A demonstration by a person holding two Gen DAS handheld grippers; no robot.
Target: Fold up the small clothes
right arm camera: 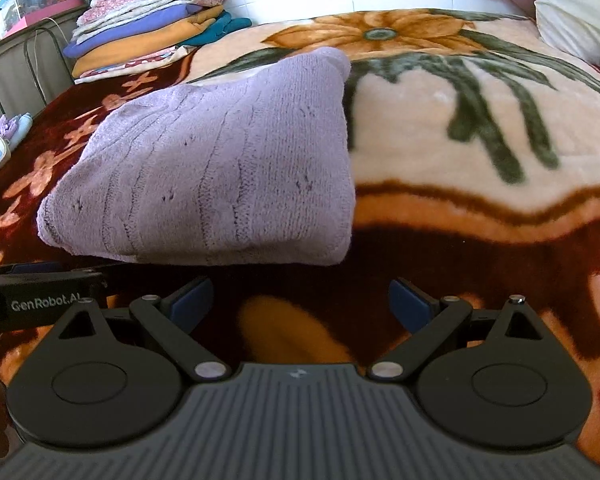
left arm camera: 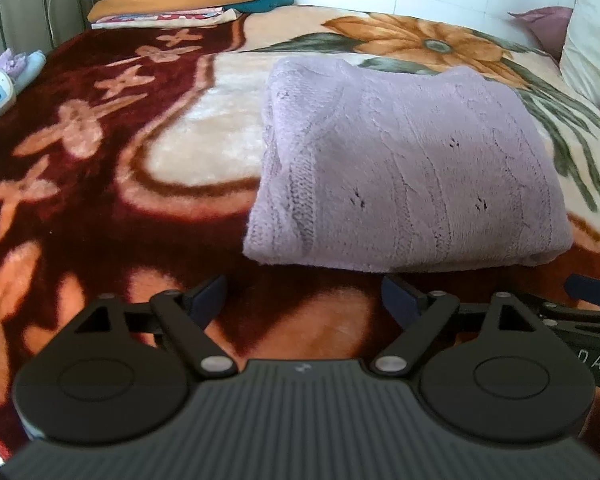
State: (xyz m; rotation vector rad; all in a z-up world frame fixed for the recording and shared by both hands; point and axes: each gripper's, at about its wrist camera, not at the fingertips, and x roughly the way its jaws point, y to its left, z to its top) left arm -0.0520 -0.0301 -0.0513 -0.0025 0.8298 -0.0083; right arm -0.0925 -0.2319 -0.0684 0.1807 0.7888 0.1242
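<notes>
Your left gripper [left arm camera: 304, 296] stands spread wide with nothing between its pads, and so does your right gripper [right arm camera: 302, 300]. The folded lilac sweater [left arm camera: 404, 168] lies on the flowered blanket [left arm camera: 100, 160], mid-frame, just above both sets of fingertips and untouched.
</notes>
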